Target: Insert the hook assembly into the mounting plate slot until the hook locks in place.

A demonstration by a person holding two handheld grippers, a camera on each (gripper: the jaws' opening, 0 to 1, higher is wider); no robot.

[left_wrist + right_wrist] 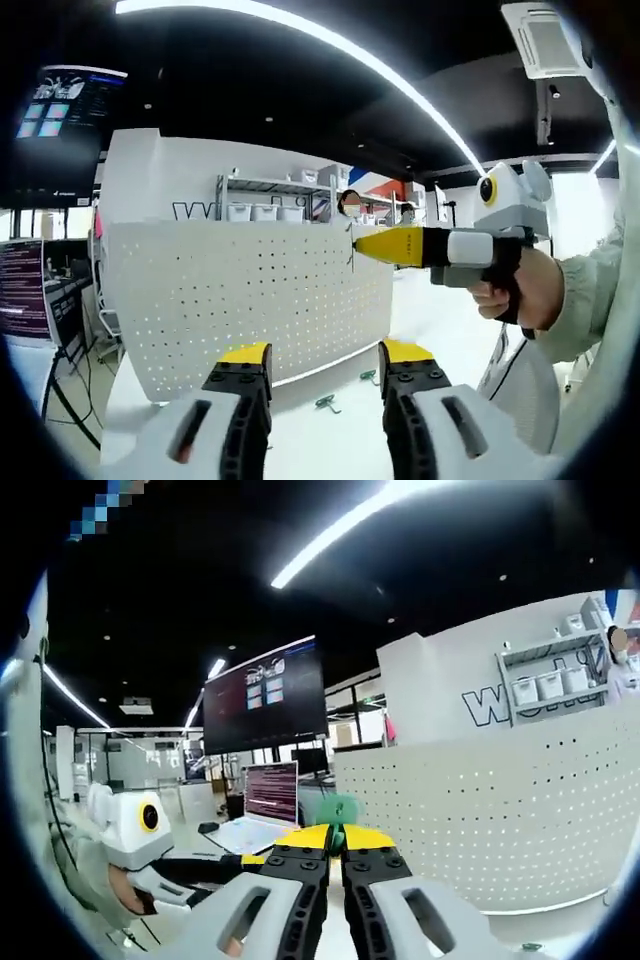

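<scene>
Open-plan lab or showroom: black ceiling with strip lights (330,45), wall screen (265,695), storage shelving (265,200), white pegboard (250,300).

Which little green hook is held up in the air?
The small green hook pinched in the right gripper, up by the white pegboard's top edge. The other two green hooks lie on the white table.
</scene>
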